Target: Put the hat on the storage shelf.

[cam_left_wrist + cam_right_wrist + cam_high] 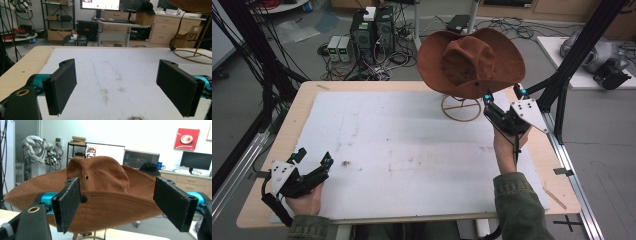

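A brown wide-brimmed hat (472, 60) sits on a thin wooden stand (461, 107) at the back right of the table. My right gripper (505, 93) hovers just right of the brim and points at it, open. In the right gripper view the hat (100, 192) is close ahead, and its brim spreads behind both jaws of the right gripper (117, 203) without touching the pads. My left gripper (314, 156) rests low at the front left corner, open. Nothing lies between the jaws of the left gripper (117, 87), which stand above the bare white sheet.
A stained white sheet (402, 150) covers most of the wooden table (287, 130). A black frame post (572, 60) rises at the right edge, close to my right hand. The stand's ring (192, 53) is at the far right in the left gripper view. Computers and cables (372, 35) lie on the floor beyond.
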Demonstrator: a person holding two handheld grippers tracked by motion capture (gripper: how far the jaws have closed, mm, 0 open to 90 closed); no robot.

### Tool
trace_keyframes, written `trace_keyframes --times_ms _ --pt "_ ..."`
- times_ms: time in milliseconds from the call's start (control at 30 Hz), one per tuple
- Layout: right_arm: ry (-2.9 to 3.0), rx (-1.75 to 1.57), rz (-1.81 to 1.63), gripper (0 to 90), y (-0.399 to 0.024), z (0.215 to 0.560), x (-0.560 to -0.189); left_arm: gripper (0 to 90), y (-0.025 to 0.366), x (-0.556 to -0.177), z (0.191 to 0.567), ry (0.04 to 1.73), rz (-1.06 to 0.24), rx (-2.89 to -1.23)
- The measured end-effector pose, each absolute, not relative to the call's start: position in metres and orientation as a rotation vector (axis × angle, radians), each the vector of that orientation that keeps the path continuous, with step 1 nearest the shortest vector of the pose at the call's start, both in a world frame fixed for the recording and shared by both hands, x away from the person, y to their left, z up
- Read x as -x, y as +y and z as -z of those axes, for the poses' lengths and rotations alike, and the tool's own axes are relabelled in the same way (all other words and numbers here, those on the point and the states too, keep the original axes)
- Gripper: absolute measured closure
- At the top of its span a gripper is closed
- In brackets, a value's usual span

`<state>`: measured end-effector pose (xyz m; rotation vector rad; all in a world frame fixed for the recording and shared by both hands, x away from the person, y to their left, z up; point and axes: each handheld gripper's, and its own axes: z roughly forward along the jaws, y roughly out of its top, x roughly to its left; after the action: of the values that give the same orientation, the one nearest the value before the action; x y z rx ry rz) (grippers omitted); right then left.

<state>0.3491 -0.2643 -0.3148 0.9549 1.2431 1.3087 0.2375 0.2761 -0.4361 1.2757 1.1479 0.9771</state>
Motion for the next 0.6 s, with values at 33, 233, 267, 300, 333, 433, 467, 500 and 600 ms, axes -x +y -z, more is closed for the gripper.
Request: trace_keyframes --times_ms 33,233,267,300,333,433,467,500,600 --pt "1.243 -0.950 -1.307 21.6 -0.267 0.316 -0.347 16.8 0.276 -0.238 0.436 1.148 -0.976 -1.279" --pt "1.238 -0.973 -1.312 20.9 -0.286 0.325 -0.328 16.8 0.274 -0.238 0.436 1.145 -0.974 -1.286" --pt "1.240 -0.973 -1.310 20.7 -0.288 0.326 -0.327 16.8 0.274 -0.238 0.436 1.145 -0.970 -1.291" --pt "1.239 -0.977 -1.312 20.7 -0.291 0.329 -0.324 16.8 0.273 -0.238 0.436 1.143 -0.969 -1.288" --pt "1.242 -0.981 -1.313 20.7 -0.294 0.332 -0.322 16.8 0.273 -0.238 0.436 1.142 -0.969 -1.289" --pt "1.247 -0.990 -1.320 20.7 -0.298 0.340 -0.314 16.8 0.271 -0.237 0.436 1.138 -0.965 -1.291" --pt "1.253 -0.985 -1.319 20.7 -0.300 0.343 -0.313 16.8 0.271 -0.237 0.436 1.137 -0.969 -1.292" --pt "1.258 -0.995 -1.322 20.6 -0.301 0.346 -0.311 16.8 0.270 -0.237 0.436 1.135 -0.969 -1.295" --pt "1.277 -0.993 -1.311 20.5 -0.303 0.355 -0.305 16.8 0.270 -0.237 0.436 1.135 -0.969 -1.292"
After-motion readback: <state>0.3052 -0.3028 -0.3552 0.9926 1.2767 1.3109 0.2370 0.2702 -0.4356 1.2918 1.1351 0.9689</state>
